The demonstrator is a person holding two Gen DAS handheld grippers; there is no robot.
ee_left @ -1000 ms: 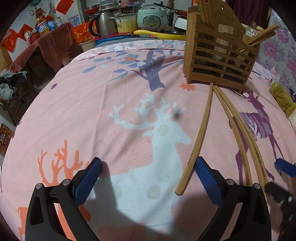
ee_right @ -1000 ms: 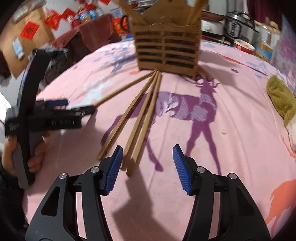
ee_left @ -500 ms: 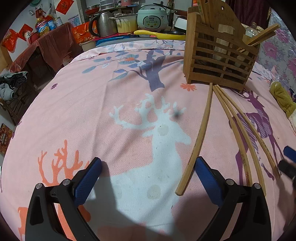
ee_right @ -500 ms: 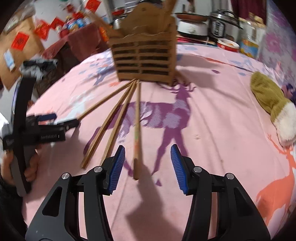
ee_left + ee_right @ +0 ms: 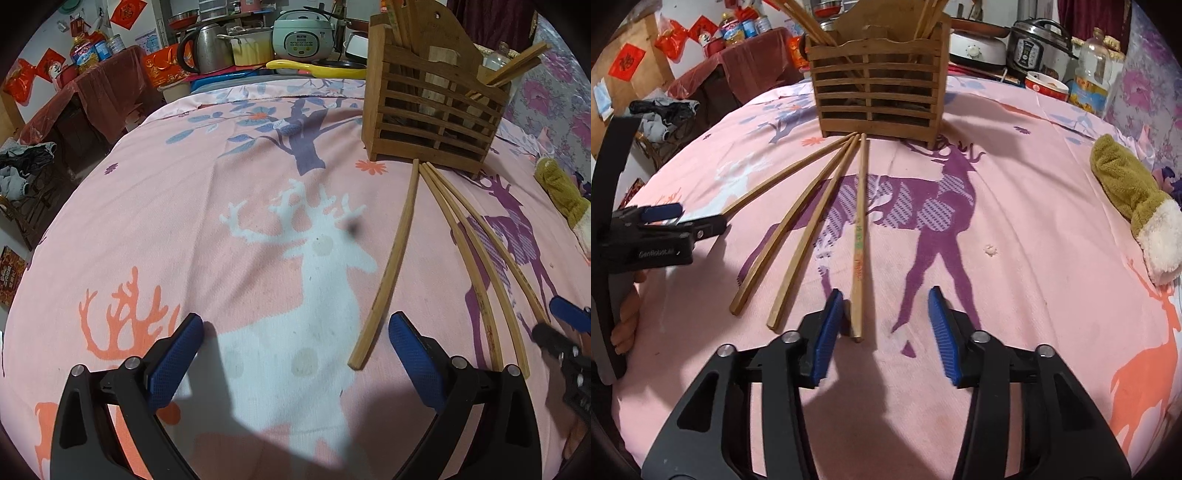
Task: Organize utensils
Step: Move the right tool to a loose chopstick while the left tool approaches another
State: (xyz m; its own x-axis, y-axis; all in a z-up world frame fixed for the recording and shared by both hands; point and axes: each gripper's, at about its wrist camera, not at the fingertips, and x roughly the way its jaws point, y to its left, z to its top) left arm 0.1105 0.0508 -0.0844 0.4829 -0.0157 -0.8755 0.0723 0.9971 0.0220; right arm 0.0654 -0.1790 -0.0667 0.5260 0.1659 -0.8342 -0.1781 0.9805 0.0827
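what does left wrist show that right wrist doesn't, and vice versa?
Left wrist only: the kettle, the pale rice cooker, the yellow pan handle and the white deer print.

Right wrist only: the printing on the chopstick lying between the open right claw fingers, the red-rimmed bowl, and the person's hand on the left claw handle.

Both: the wooden holder, four loose chopsticks on the pink cloth, the olive mitten; left claw open.
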